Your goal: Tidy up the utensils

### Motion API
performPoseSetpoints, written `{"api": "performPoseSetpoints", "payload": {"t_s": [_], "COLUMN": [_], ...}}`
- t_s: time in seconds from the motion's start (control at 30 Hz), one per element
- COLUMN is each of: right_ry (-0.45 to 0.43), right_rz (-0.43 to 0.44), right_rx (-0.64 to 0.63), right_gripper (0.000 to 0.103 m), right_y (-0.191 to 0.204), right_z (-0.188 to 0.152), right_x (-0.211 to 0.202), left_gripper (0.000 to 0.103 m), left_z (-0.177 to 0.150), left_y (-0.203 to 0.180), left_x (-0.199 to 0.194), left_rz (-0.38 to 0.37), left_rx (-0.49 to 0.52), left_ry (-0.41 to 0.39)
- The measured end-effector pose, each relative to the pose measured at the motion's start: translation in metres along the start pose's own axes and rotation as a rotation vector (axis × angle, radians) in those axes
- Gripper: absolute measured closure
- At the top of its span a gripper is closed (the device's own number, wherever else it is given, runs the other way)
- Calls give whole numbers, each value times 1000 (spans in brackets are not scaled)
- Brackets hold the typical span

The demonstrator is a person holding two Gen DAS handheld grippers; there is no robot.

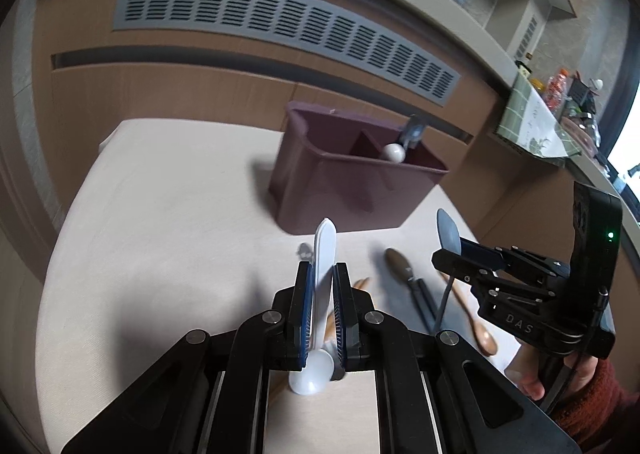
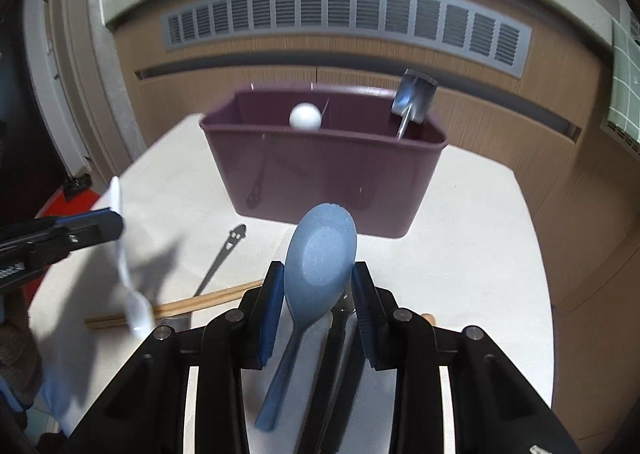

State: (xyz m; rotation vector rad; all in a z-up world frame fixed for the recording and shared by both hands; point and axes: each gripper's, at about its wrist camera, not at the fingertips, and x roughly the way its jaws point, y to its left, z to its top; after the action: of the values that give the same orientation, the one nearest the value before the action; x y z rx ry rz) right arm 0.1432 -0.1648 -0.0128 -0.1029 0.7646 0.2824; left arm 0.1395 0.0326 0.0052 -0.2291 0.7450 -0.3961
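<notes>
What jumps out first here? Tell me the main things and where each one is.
Each gripper holds a spoon in its fingers: the left gripper a white spoon, the right gripper a blue spoon. Beyond them, a maroon bin sits on the table, already holding a white-ended utensil and a metal scoop.

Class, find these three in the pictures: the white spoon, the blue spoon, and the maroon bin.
white spoon (image 1: pixel 325 250), left wrist view, on its handle.
blue spoon (image 2: pixel 320 254), right wrist view, on its bowl.
maroon bin (image 2: pixel 324 178), right wrist view, on its front wall.
</notes>
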Motion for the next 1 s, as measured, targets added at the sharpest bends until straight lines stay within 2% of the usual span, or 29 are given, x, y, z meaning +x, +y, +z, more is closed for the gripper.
{"api": "performPoseSetpoints", "payload": {"t_s": [0.27,0.57,0.67,0.77,0.83,0.87,0.9,1.0], "right_ry": [-96,-175,-182,-171,-156,-147,-142,-111], "right_rz": [12,-4,-10,-15,-8,-4,-3,6], "right_rx": [16,19,21,27,35,39,41,51], "right_gripper": [73,73,73,73,73,73,73,73], "right_y": [-23,-30,-35,-39,-43,-45,-46,-49], "right_z": [7,16,13,9,7,6,5,2], "right_x": [-34,-54,-59,-58,-54,-52,-50,-41], "left_gripper": [97,97,97,94,82,66,54,53], "left_z": [16,41,41,36,30,26,21,11], "left_y": [-22,-38,-31,-15,-4,5,11,30], "left_x": [-12,-36,-35,-20,-4,9,19,53], "left_rz": [-10,1,25,16,-8,-15,-13,22], "left_rx": [32,63,44,-2,-32,-55,-73,-172], "left_ry": [-40,-110,-103,-43,12,59,91,190]}}
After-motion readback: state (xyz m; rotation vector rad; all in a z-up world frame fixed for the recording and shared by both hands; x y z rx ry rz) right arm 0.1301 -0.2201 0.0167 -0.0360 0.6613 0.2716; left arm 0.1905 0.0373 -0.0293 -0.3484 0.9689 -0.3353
